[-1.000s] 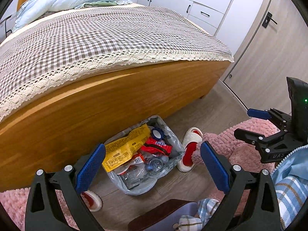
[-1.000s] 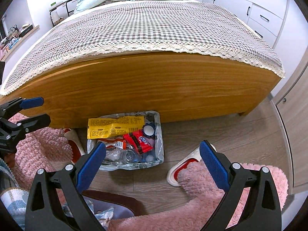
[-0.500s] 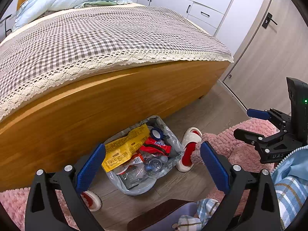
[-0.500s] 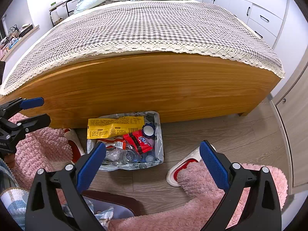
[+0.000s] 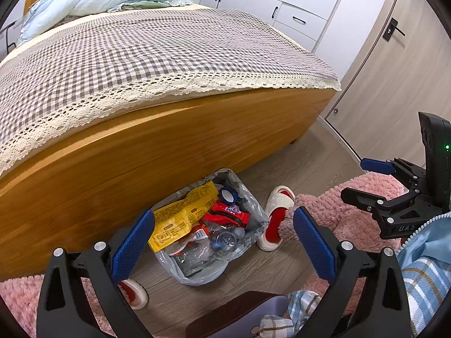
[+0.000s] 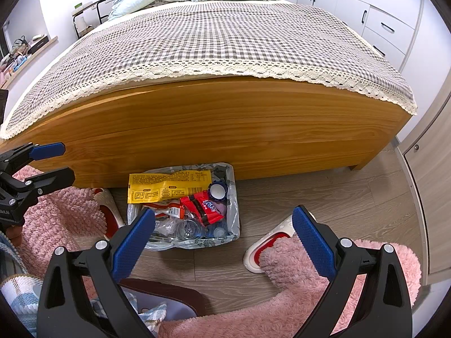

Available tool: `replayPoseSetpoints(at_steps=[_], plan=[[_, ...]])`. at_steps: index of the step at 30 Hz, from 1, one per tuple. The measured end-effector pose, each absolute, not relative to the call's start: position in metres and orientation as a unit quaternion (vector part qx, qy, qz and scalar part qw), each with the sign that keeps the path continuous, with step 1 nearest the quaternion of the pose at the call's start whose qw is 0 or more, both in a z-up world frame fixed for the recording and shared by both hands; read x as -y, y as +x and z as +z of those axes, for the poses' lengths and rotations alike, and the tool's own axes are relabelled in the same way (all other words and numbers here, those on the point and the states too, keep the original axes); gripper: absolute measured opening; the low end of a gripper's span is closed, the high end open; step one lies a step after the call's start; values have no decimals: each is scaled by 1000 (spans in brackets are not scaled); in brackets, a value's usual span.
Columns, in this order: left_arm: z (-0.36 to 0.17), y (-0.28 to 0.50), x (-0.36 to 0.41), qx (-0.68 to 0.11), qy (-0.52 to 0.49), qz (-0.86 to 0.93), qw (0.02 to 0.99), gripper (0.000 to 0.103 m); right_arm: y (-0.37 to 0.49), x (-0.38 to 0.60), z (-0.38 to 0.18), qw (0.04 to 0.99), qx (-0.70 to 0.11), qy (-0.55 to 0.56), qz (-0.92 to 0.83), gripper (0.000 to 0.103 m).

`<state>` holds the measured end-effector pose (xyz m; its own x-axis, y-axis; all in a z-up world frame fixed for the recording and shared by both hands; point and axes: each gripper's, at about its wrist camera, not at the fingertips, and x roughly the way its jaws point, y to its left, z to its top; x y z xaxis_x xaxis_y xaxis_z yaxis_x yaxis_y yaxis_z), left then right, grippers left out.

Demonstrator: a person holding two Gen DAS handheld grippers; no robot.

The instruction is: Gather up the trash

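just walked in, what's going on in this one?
A person holds a gripper in each hand over a bedroom floor. The left gripper and the right gripper are both open and empty, hovering above a lined trash bin at the foot of the wooden bed. The bin already holds a yellow wrapper, a red wrapper and clear bottles. Slippers lie beside it.

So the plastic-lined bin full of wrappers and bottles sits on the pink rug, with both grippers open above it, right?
Not quite: the plastic-lined bin sits on bare wood floor beside the pink rug, as the right wrist view shows. Both the left gripper and right gripper are open.
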<state>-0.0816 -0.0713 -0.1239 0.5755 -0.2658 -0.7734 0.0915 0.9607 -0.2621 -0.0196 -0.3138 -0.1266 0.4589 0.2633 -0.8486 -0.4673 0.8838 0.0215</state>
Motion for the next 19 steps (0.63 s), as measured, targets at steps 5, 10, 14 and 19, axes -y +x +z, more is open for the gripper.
replayPoseSetpoints(at_steps=[5, 10, 14, 19], plan=[[-123, -83, 70, -447, -99, -102, 883, 95, -20, 313, -126, 848, -473, -108, 215, 94], [-122, -84, 69, -442, -106, -103, 885, 95, -20, 313, -127, 847, -473, -108, 215, 94], [-120, -84, 73, -442, -99, -103, 886, 95, -20, 313, -126, 848, -473, -108, 216, 94], [-118, -85, 76, -437, -94, -110, 888, 95, -20, 313, -126, 847, -473, -108, 215, 94]])
